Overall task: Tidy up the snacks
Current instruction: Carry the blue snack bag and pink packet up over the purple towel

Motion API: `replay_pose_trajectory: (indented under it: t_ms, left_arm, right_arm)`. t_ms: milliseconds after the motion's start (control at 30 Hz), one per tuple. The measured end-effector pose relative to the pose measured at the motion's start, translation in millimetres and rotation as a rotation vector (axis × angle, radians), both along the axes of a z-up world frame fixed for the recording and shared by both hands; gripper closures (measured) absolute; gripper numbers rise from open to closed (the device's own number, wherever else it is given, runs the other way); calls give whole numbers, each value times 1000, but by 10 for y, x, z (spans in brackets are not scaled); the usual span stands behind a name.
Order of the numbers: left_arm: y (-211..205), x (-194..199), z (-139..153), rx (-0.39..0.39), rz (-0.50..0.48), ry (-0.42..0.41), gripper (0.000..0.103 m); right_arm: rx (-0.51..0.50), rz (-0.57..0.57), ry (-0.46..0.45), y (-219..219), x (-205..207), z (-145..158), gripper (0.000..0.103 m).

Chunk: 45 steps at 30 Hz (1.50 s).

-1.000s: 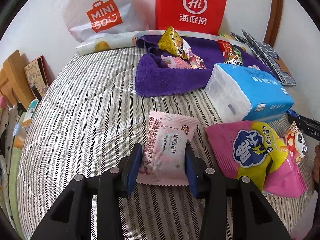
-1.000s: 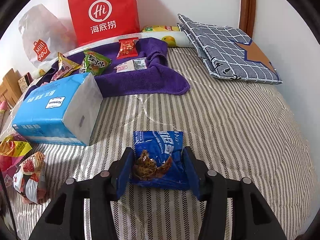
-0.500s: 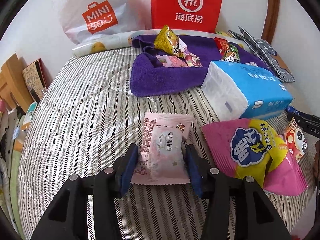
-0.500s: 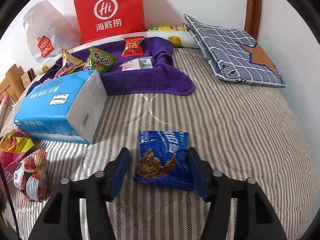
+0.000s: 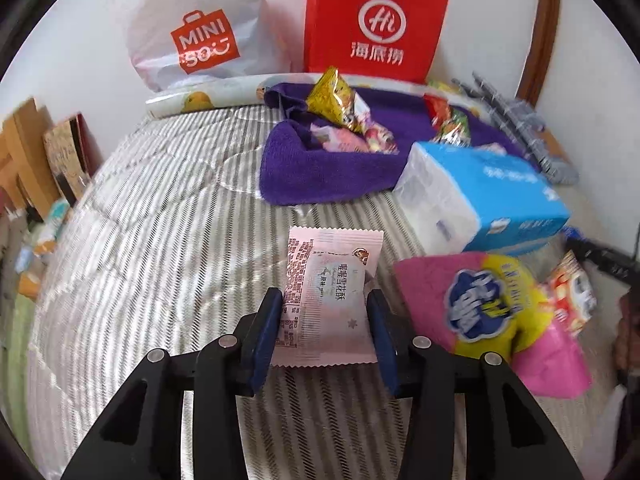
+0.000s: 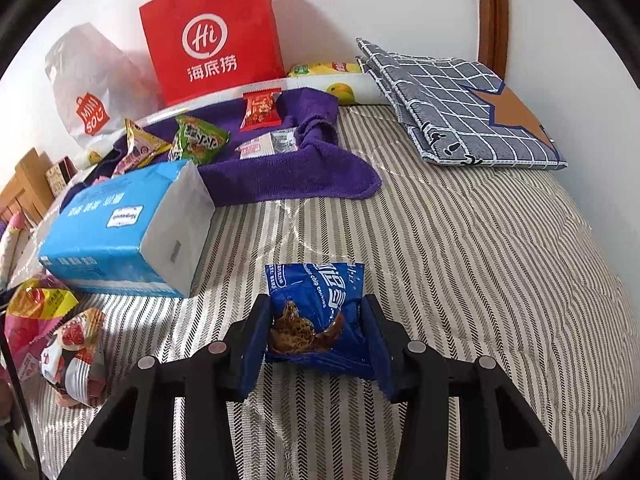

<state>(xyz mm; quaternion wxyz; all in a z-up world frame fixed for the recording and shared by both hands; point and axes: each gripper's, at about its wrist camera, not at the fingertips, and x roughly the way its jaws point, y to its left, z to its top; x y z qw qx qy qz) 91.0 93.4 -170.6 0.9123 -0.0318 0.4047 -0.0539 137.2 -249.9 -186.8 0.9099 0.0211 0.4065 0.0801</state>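
My left gripper (image 5: 325,312) is shut on a pale pink snack packet (image 5: 330,292), held just above the striped bedcover (image 5: 152,240). My right gripper (image 6: 315,316) is shut on a blue cookie packet (image 6: 316,308) over the same cover. A purple towel (image 5: 320,172) lies at the back with several snacks on it: a yellow packet (image 5: 334,98), a green one (image 6: 198,138), a red one (image 6: 261,110) and a white-pink one (image 6: 268,145). A large pink-and-yellow bag (image 5: 484,308) lies right of the left gripper.
A blue tissue pack (image 5: 484,196) sits in front of the towel. A red paper bag (image 5: 374,20) and a white plastic bag (image 5: 200,28) stand against the wall. A checked folded blanket (image 6: 460,104) lies at back right. A small panda-print packet (image 6: 74,356) lies at left.
Both grippers have closed onto their packets and lifted slightly. The left view swings and blurs as the pink packet rises; the blue packet is now squeezed between the right jaws.
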Motion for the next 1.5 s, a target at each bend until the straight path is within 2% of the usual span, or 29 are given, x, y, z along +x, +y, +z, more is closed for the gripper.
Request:
replay_pose_trajectory:
  t_ms: [67,233,333,600,667,767,1500]
  left_arm:
    - [9,2,14,-45,-4,19,60]
    - [-102,-60,136,-5,-21,-15,60]
    - [-183,-82,249,-39,-56,-26,60]
    - [-405,-61,470,-63,-102,-50,59]
    - [-427,-42,510,-98,-122,-43,60]
    - [-458,-13,560,-136,-132,-39,60]
    - [-637,249,818,-180,-159,-89,59]
  right_arm:
    - [-20,-12,-12,7,-23,20,60]
    - [3,0,-41,14,-113,170,60]
    - [17,19,-73,69,-174,327,60]
    - [0,58,-136,259,-267,635,60]
    - [3,62,-145,286,-273,679,60]
    - [10,62,-148,312,-253,719,60]
    - [39,66,-199,530,-39,962,60]
